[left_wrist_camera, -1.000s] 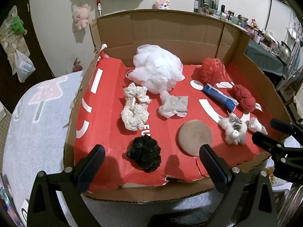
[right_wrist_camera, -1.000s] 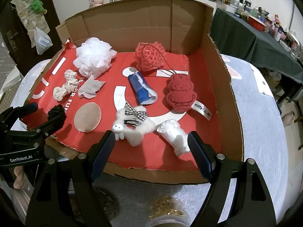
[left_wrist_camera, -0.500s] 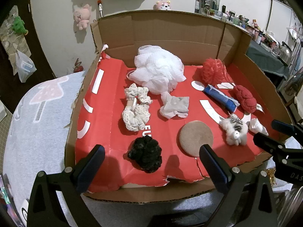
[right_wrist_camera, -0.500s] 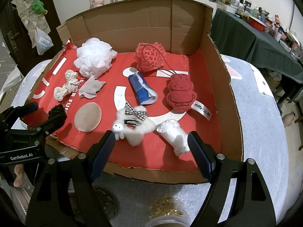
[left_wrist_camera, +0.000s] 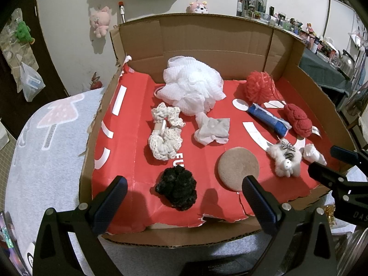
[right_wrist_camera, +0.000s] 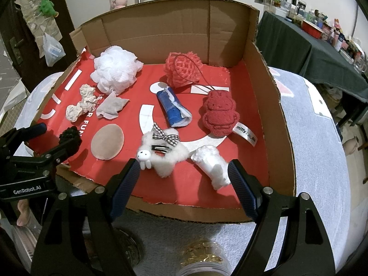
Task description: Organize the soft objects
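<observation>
My left gripper (left_wrist_camera: 181, 191) hangs with jaws wide and empty at the near edge of the box (left_wrist_camera: 207, 43), just above the black scrunchie (left_wrist_camera: 176, 189) at 6 o'clock on the red liner (left_wrist_camera: 128, 151). Going rightward: the lace scrunchie (left_wrist_camera: 164, 135) sits at 9 o'clock, the white pouf (left_wrist_camera: 192, 87) at 11, a crumpled grey cloth (left_wrist_camera: 212, 130) near centre, and the tan pad (left_wrist_camera: 238, 168) in front of it. Past those lie the red pouf (right_wrist_camera: 182, 69) at 1 o'clock, the blue roll (right_wrist_camera: 173, 110), and the red plush (right_wrist_camera: 219, 112) (tag reads "miffy") at 3. My right gripper (right_wrist_camera: 184, 177) is likewise spread and holding nothing, with the white fluffy clip (right_wrist_camera: 163, 151) and the white wad (right_wrist_camera: 212, 163) lying between and just beyond its fingers.
</observation>
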The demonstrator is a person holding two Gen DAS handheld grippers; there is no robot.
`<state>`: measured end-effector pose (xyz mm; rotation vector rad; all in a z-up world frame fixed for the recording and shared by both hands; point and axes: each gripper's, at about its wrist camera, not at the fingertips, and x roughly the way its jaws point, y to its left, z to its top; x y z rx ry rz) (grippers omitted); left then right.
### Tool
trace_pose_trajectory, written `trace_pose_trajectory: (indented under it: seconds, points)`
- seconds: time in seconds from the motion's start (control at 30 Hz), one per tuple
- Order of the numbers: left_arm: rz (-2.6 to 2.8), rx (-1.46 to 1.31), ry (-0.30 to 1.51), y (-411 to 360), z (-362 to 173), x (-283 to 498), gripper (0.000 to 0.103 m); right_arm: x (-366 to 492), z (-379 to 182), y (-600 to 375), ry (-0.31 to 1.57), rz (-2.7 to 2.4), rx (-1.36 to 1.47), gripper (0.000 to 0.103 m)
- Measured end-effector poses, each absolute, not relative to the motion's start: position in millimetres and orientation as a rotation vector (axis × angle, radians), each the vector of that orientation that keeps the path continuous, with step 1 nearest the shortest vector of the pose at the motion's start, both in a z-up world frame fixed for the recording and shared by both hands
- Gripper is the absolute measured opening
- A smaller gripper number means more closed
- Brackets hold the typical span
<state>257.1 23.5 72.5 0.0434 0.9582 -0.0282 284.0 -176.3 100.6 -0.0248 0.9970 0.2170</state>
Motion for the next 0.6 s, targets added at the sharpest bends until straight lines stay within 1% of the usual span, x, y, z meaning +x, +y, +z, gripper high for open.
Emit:
trace_pose_trajectory:
  seconds: [0.6]
  points:
    - [-0.027,0.044,0.958,23.0,72.1,257.2,0.102,283.3,100.1,-176.5,0.995,0.217,-0.026,0.079]
